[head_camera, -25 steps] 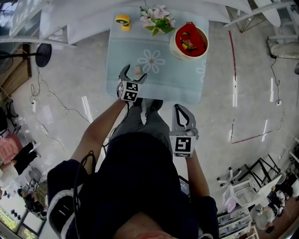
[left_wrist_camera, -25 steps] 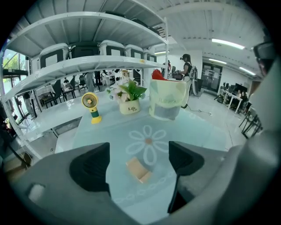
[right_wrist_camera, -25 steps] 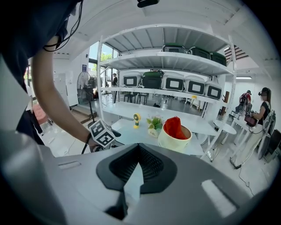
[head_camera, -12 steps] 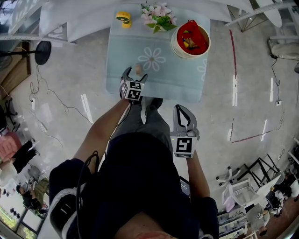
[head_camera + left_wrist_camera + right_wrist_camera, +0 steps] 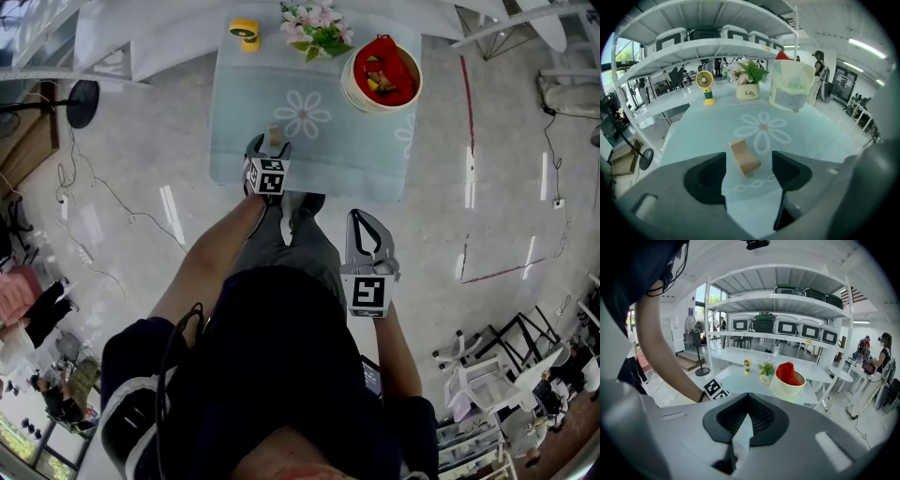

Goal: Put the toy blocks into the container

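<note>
1. Head view: a person stands at the near edge of a pale blue surface (image 5: pixel 244 122) printed with white flowers, a gripper in each hand
2. The left gripper (image 5: pixel 269 145) reaches over the near part of the surface, pointing steeply down, with its marker cube towards the person
3. In the left gripper view the jaws of the left gripper (image 5: pixel 749 165) stand moderately apart and have just been closing. A tan wooden block (image 5: pixel 744 157) sits between them, with a gap showing on either side, so neither pad presses on it
4. The block (image 5: pixel 275 136) is a small curved piece resting on the surface, just beside the large flower print and near the surface's front edge
5. The container (image 5: pixel 352 94) is a cream bucket with a red lining. It stands at the far right corner of the surface, well apart from the block, and a few small coloured pieces lie inside it
6. A pot of pink flowers (image 5: pixel 314 33) and a small yellow fan (image 5: pixel 246 31) stand along the far edge, to the left of the container
7. The right gripper (image 5: pixel 363 217) is held off the surface, above the floor by the person's right side
8. In the right gripper view the jaws of the right gripper (image 5: pixel 747 397) meet at their tips with nothing between them, and the container (image 5: pixel 786 387) shows beyond them
</note>
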Motion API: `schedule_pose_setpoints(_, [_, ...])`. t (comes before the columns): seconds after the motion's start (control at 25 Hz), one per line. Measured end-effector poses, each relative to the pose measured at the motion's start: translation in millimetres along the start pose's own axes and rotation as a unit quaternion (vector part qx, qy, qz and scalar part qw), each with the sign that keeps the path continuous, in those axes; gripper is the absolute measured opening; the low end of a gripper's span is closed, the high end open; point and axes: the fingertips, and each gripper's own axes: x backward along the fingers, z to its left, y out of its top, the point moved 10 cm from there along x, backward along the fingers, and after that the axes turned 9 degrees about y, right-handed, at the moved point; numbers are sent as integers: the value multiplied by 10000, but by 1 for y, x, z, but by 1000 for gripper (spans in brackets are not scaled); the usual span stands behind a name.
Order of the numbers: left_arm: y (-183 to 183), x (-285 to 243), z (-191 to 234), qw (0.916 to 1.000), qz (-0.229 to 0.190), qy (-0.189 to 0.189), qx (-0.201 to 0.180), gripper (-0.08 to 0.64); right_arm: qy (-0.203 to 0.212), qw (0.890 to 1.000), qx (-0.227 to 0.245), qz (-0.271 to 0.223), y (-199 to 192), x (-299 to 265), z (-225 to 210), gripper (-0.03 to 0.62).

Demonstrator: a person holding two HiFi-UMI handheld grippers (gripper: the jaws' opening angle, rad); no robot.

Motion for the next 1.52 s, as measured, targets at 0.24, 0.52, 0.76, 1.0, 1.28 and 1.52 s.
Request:
schedule_pose_setpoints(0.24, [-5,-1,-2,9997,93,104,185,270,9,10000,6,-58,2,1,0,0])
schedule_pose_setpoints(0.52, [-7,-8,-1,9985,198,208,471,236,18,10000,7,-2,-1,0,-1,-2])
schedule_pose_setpoints(0.76, [-7,-10,-2,9977,264,231,584,184,-19,10000,-66,12,1,-1,-1,-1])
schedule_pose_setpoints(1.0, [-7,-10,-4,9971,242,242,683,161,-10,10000,-51,19,1,-4,-4,-2])
schedule_pose_setpoints(1.28, [-7,-8,-2,9967,243,264,729,150,-22,10000,-87,1,2,-6,-2,-2])
schedule_pose_setpoints(1.52, [6,-1,0,9981,62,230,566,150,-8,10000,-48,-23,1,-5,-1,0])
